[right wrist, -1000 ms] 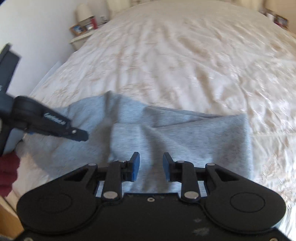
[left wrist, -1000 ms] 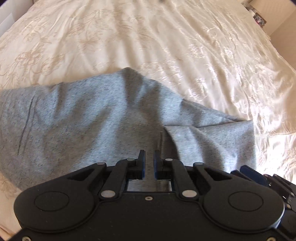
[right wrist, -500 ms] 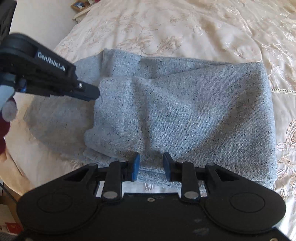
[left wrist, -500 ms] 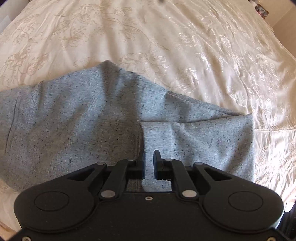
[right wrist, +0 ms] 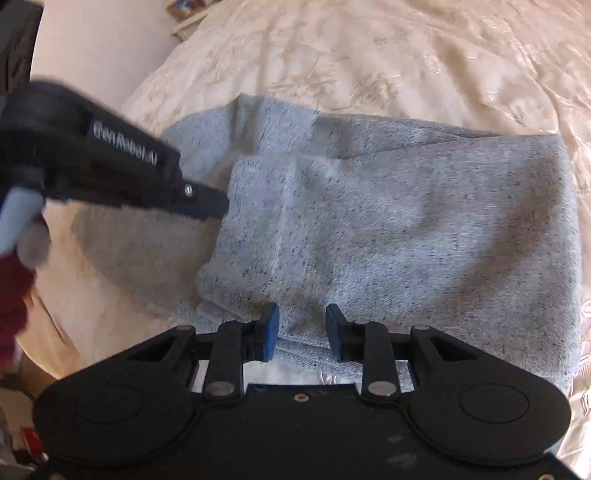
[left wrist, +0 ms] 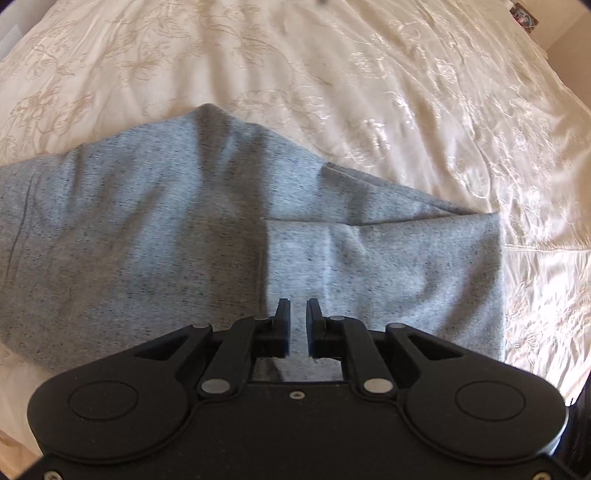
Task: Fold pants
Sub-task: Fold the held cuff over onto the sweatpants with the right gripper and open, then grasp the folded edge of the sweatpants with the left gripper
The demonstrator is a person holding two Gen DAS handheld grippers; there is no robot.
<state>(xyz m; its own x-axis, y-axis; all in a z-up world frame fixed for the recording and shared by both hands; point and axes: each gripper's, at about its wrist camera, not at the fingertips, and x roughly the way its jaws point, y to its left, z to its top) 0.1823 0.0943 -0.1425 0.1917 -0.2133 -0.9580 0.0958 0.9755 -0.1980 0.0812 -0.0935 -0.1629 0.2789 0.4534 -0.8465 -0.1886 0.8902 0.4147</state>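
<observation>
Grey speckled pants [left wrist: 184, 229] lie folded on a cream bedspread, with one layer laid over the right half [left wrist: 388, 266]. My left gripper [left wrist: 297, 314] hovers over the near edge of the top layer; its jaws stand a narrow gap apart and hold nothing. My right gripper [right wrist: 302, 325] is open above the near edge of the pants [right wrist: 406, 236], empty. The left gripper also shows in the right wrist view [right wrist: 207, 201], at the left edge of the folded layer.
The cream embroidered bedspread [left wrist: 332, 74] stretches far beyond the pants. The bed's left edge and a wall [right wrist: 110, 48] show in the right wrist view, with a shelf of small items [right wrist: 184, 11] at the top. A dark red sleeve [right wrist: 11, 288] is at far left.
Both grippers have drawn back toward the near edge and lowered. The top layer now lies flat on the pants. The right gripper's view closed in on the fabric.
</observation>
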